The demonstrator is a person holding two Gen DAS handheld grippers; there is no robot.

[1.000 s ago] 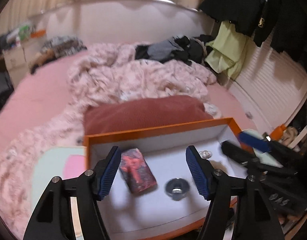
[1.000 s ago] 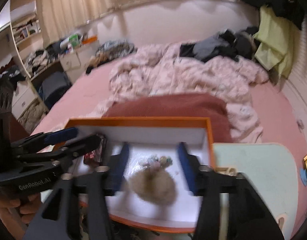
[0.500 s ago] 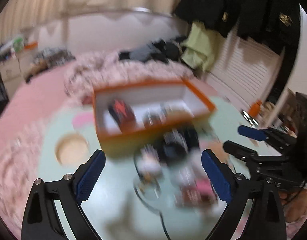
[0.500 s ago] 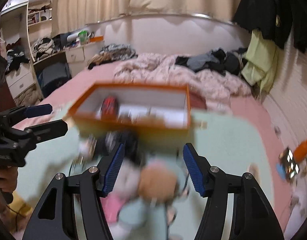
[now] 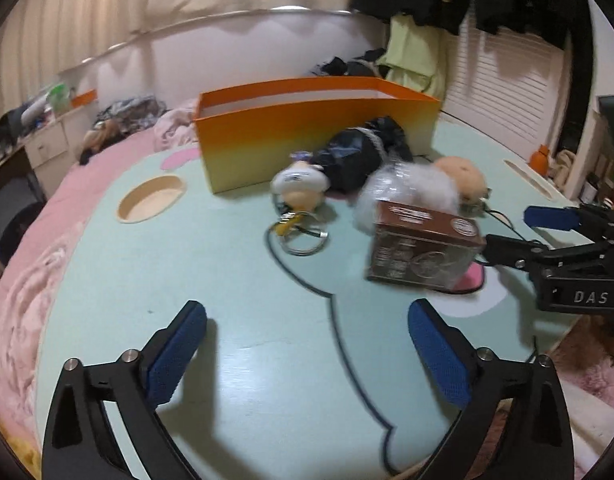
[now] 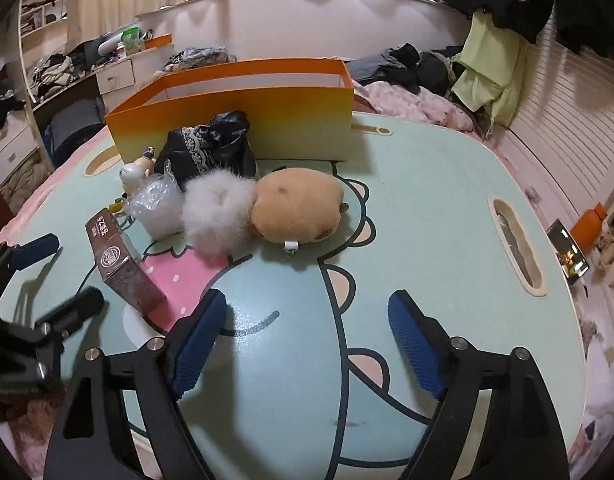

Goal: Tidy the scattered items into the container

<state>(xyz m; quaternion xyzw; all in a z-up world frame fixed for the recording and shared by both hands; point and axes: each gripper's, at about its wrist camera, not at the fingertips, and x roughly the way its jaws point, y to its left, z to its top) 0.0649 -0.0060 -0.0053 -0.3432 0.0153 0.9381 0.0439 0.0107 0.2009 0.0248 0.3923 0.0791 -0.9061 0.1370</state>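
An orange box (image 5: 315,128) (image 6: 235,108) stands at the far side of the mint-green cartoon table (image 5: 227,280). In front of it lie a black lace-trimmed bag (image 6: 211,148), a small figure keychain (image 5: 303,184), a clear plastic bag (image 6: 155,204), a white fluffy ball (image 6: 219,208), a tan plush (image 6: 299,208) and a brown box (image 5: 423,252). My left gripper (image 5: 307,320) hangs low over the bare near tabletop, its jaws opening with nothing between them. My right gripper (image 6: 307,308) is short of the plush, jaws also opening and empty.
The table has an oval cut-out (image 5: 151,198) at the left and a slot (image 6: 515,248) at the right. It rests on a bed with pink bedding (image 5: 19,300). Clothes are piled behind the orange box, drawers (image 6: 115,76) stand at the left, and an orange bottle (image 6: 591,224) at the right.
Both grippers drew back from above the inside of the orange box and sank toward the near part of the table. Both pairs of jaws spread wider.
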